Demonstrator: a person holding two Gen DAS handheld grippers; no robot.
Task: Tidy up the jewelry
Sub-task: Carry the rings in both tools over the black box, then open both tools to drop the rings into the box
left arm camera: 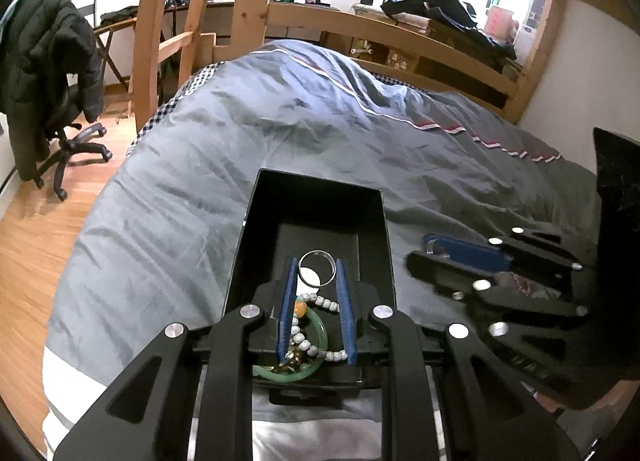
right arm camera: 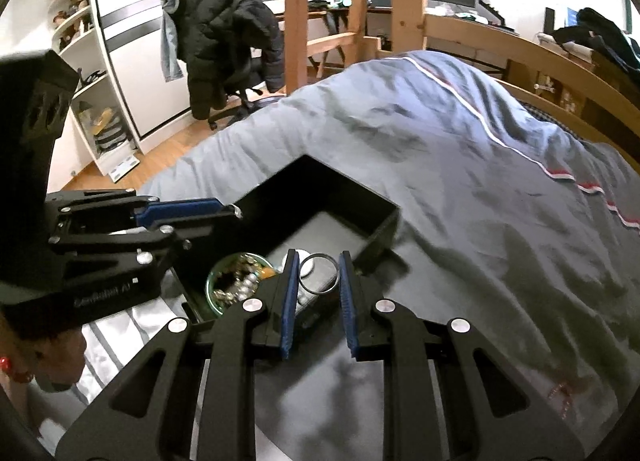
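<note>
Closest up is the left tool (left arm camera: 317, 260). Its blue pads (left arm camera: 287, 313) are pulled in on a silver ring (left arm camera: 334, 267), which sits right between the tips and touches both, so it looks pinched. The ring is a plain, thin, shiny hoop.

Same deal in the right wrist view. The right tool (right arm camera: 320, 253) has a second silver ring (right arm camera: 319, 293) caught between its tips, low in the middle of the frame. There's something silvery under that ring, but I can't tell what.

Both rings hang over the near end of a black box (left arm camera: 320, 185). It's open on top and sitting on a bed (left arm camera: 200, 165) with a wrinkled grey-blue duvet.

Inside the box, at the near end, there's a green bangle (left arm camera: 322, 335). A bead bracelet (left arm camera: 326, 303) with pale grey beads and one orange bead lies across it, plus some darker beads I can't make out. The far half of the box shows just its dark floor.

From the left view, the right tool is off to the right, just beside the box.
</note>
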